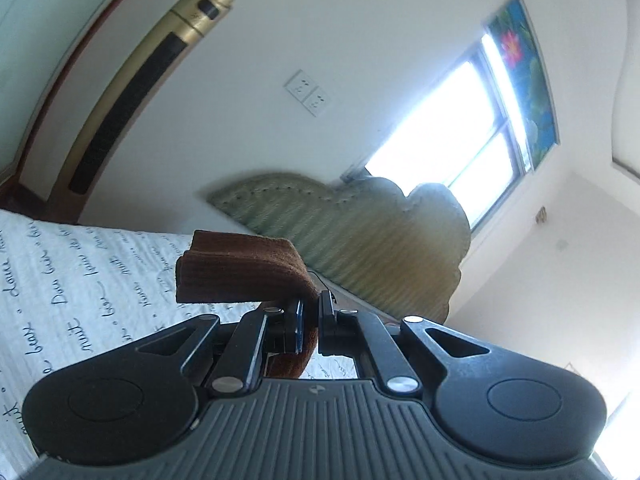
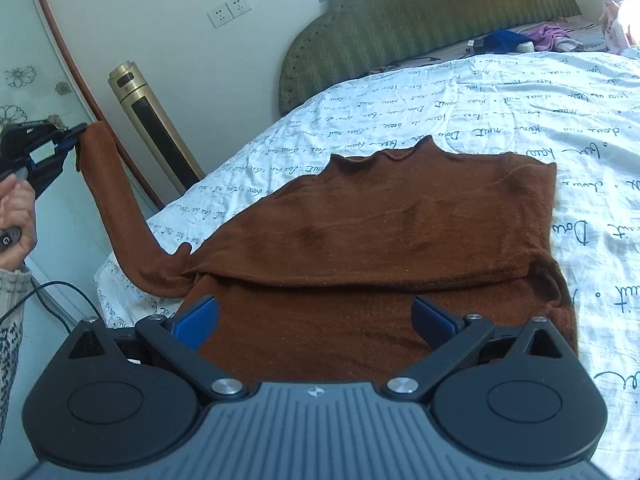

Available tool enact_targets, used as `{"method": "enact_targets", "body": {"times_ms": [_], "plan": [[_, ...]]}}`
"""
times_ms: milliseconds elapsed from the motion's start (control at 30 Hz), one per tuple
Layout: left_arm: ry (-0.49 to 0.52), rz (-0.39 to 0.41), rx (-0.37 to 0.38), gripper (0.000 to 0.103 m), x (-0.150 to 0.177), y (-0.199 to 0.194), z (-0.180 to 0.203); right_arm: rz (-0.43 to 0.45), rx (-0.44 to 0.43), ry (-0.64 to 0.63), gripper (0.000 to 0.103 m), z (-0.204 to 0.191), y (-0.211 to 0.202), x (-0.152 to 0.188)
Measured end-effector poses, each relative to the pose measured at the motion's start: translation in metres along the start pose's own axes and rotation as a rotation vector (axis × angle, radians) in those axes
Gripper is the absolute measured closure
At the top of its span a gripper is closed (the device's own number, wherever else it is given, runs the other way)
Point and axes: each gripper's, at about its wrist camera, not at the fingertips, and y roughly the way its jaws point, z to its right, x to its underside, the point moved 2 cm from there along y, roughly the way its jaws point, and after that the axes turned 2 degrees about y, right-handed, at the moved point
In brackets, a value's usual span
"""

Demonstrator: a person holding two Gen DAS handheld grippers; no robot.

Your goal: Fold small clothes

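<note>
Jaws of the left gripper [image 1: 310,322] are pinching the cuff of a brown sleeve [image 2: 120,204]; those of the right gripper [image 2: 316,320] are standing spread wide, with nothing between their blue pads, hovering just above the lower part of the garment.

Bed [image 2: 480,112]: lying under a white sheet printed with dark handwriting, it is filling most of the right wrist view. A green padded headboard [image 2: 420,12] is standing at its far end against the pale wall.

Sweater [image 2: 400,240]: brown and knitted, it is lying flat on the sheet near the bed's near edge, neck pointing toward the headboard. One horizontal fold is running across its body. Its right side is ending in a straight edge, so that sleeve is not showing.

Sleeve: it is rising from the sweater's left shoulder, past the edge of the bed, up to the left gripper, which a hand [image 2: 16,216] is holding off the bedside. In the left wrist view the cuff is sticking out beyond the pads, slightly bent.

Tower fan [image 2: 156,132]: gold and black, it is standing on the floor between the bed and a framed glass panel.

Wall sockets [image 2: 230,10]: two white plates are sitting side by side above the fan.

Small clothes and a dark blue item are lying near the headboard, too small to identify.
</note>
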Motion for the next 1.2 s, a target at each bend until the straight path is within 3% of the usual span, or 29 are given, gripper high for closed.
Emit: {"method": "enact_targets", "body": {"times_ms": [100, 333, 500, 667, 800, 833, 933, 1000, 1033, 1067, 1200], "plan": [[0.08, -0.069, 0.028, 0.098, 0.023, 0.017, 0.037, 0.009, 0.015, 0.04, 0.0, 0.012, -0.003, 0.002], [0.248, -0.32, 0.065, 0.098, 0.143, 0.083, 0.102, -0.016, 0.077, 0.09, 0.0, 0.036, -0.006, 0.01], [0.345, -0.462, 0.08, 0.098, 0.229, 0.123, 0.127, -0.023, 0.113, 0.118, 0.0, 0.05, -0.014, 0.014], [0.399, -0.601, 0.077, 0.097, 0.295, 0.147, 0.135, -0.028, 0.141, 0.145, 0.0, 0.06, -0.019, 0.018], [0.43, -0.737, 0.099, 0.097, 0.327, 0.156, 0.13, -0.036, 0.149, 0.156, 0.0, 0.062, -0.015, 0.018], [0.429, -0.74, 0.101, 0.097, 0.329, 0.155, 0.127, -0.04, 0.151, 0.16, 0.0, 0.062, -0.014, 0.017], [0.405, -0.803, 0.18, 0.096, 0.333, 0.151, 0.119, -0.031, 0.162, 0.159, 0.0, 0.063, -0.011, 0.011], [0.354, -0.893, 0.23, 0.08, 0.333, 0.153, 0.11, -0.019, 0.176, 0.174, 0.0, 0.067, -0.009, 0.002], [0.34, -0.904, 0.237, 0.055, 0.329, 0.152, 0.105, -0.005, 0.178, 0.184, 0.0, 0.07, -0.009, -0.004], [0.328, -0.893, 0.24, 0.042, 0.322, 0.149, 0.099, 0.013, 0.169, 0.187, 0.0, 0.072, -0.009, -0.01], [0.243, -0.833, 0.29, 0.036, 0.274, 0.123, 0.071, 0.075, 0.093, 0.208, 0.001, 0.084, -0.002, -0.032]]}}
